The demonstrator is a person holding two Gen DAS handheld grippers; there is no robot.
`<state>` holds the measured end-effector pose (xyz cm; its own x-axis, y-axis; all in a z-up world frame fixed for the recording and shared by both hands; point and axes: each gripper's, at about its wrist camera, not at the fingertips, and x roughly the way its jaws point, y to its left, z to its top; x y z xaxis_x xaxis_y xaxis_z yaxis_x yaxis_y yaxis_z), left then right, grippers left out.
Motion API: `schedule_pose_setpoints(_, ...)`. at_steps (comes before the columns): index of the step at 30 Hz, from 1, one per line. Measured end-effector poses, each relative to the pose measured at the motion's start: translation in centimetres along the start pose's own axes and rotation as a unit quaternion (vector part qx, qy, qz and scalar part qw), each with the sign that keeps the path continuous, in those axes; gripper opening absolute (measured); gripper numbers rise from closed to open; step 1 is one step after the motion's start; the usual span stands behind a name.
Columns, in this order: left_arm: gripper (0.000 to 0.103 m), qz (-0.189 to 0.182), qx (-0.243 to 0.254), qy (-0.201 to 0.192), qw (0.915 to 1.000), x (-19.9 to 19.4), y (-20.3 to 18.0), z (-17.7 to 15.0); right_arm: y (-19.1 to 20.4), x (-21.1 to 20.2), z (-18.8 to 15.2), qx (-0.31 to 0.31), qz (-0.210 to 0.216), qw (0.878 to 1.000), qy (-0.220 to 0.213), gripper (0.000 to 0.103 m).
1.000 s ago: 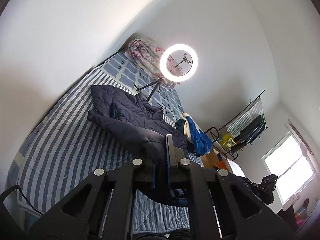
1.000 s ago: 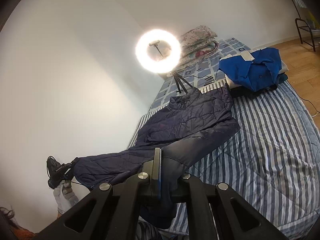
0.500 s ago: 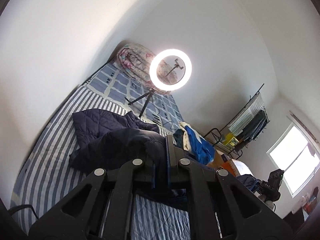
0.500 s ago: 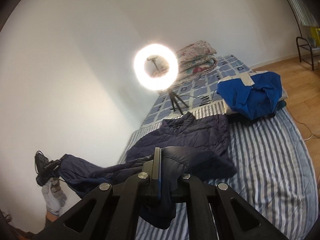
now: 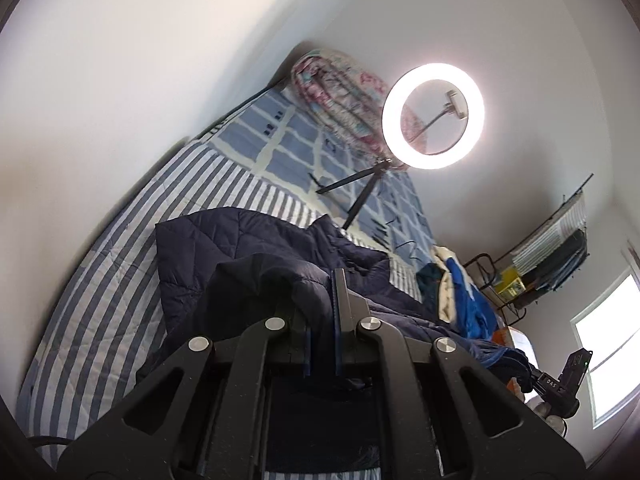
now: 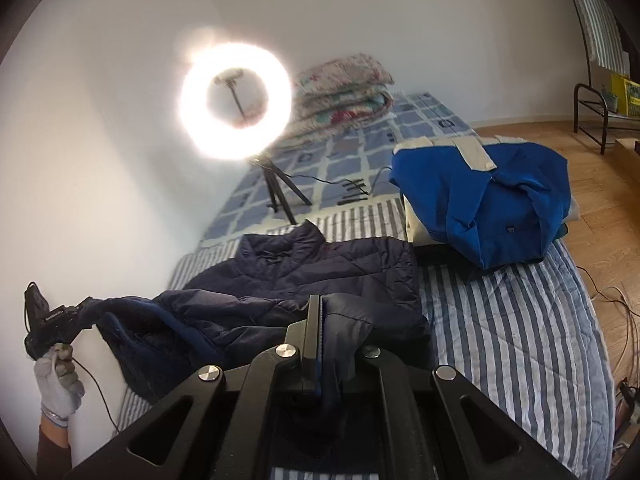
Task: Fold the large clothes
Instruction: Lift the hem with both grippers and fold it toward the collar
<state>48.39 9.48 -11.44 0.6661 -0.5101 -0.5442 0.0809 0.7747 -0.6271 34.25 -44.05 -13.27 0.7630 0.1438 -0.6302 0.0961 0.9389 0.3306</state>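
Navy quilted jacket (image 6: pixel 320 276) on the striped bed (image 6: pixel 512 340), hem folded up, both tongs clamped on it.

The left gripper (image 5: pixel 322 312) pinches dark fabric at one corner, the right gripper (image 6: pixel 320 340) bites the other, and a gloved hand (image 6: pixel 58 384) shows at the far left in the right wrist view. Just beyond the collar stands a glowing ring light (image 6: pixel 236 100) on a tripod (image 6: pixel 282 192), its cable trailing beside a heap of blue clothes (image 6: pixel 488 208). A folded floral quilt (image 6: pixel 344 92) sits at the head, white walls around, wooden floor (image 6: pixel 600 208) and a metal rack (image 6: pixel 592 116) to the right.
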Motion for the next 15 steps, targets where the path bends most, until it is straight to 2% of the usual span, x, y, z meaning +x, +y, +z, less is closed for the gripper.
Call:
schedule_pose_setpoints(10,0.005,0.065,0.001,0.053,0.9965,10.7,2.7,-0.2,-2.0,11.4,0.9,-0.015,-0.074,0.995,0.063,0.001)
schedule_pose_setpoints(15,0.005,0.09,-0.002,0.064,0.9939,14.6,4.0,-0.2,-2.8,15.5,0.5,-0.025,-0.103,0.991,0.083,0.001)
